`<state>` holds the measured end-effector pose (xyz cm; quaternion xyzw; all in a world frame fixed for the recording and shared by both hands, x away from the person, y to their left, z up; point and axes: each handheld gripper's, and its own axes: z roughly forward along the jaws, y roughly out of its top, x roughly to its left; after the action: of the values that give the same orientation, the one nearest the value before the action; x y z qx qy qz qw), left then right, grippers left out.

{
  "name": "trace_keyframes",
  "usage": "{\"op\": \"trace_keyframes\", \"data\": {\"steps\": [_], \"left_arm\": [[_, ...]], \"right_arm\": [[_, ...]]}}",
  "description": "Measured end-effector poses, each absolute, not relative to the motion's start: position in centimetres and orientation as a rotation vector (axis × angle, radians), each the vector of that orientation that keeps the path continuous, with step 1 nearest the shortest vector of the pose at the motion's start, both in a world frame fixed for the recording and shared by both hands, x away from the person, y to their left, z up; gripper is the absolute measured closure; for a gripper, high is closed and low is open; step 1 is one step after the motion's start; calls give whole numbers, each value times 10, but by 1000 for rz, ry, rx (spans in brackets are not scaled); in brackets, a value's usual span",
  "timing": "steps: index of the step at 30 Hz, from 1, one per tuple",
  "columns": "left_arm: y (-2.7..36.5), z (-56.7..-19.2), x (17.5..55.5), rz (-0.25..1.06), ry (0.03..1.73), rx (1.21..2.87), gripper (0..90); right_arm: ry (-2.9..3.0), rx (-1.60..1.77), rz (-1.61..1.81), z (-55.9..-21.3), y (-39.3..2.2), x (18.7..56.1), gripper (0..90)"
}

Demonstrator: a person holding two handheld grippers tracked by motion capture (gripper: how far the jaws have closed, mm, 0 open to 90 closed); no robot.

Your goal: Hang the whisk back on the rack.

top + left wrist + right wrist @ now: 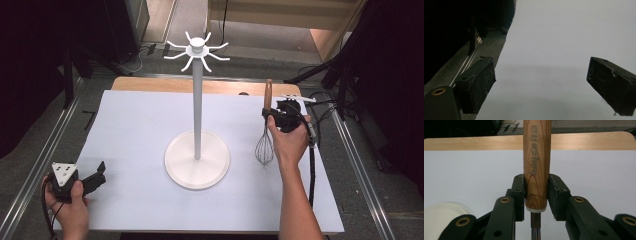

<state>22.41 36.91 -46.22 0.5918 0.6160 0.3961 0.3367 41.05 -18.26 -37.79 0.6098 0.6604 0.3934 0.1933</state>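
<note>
A whisk [265, 145] with a wooden handle [537, 162] hangs upright above the white sheet, wire head down. My right gripper [272, 114] is shut on the lower end of that handle, one black pad on each side, right of the white hook stand [198, 100]. The stand has a round base [197, 160] and several curved hooks [197, 50] at its top. My left gripper [100, 172] rests at the near left of the sheet, held by a hand. Its two jaws stand wide apart [541, 82] over bare white sheet with nothing between them.
The white sheet [135, 130] covers a wooden table [150, 84] whose far edge shows beyond it. Metal rails [42, 165] run along both sides. Dark stands and cables [325, 80] crowd the far right floor.
</note>
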Motion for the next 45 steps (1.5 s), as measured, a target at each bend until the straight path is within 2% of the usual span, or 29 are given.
{"op": "trace_keyframes", "data": {"steps": [16, 25, 45], "left_arm": [[369, -462, 224, 1031, 1606, 1544, 90], [369, -462, 224, 1030, 1606, 1544, 90], [369, -462, 224, 1031, 1605, 1544, 90]], "right_arm": [[1842, 1681, 1180, -370, -174, 401, 706], [1836, 1537, 1386, -355, -164, 385, 709], [1841, 1327, 1596, -330, -141, 360, 711]]}}
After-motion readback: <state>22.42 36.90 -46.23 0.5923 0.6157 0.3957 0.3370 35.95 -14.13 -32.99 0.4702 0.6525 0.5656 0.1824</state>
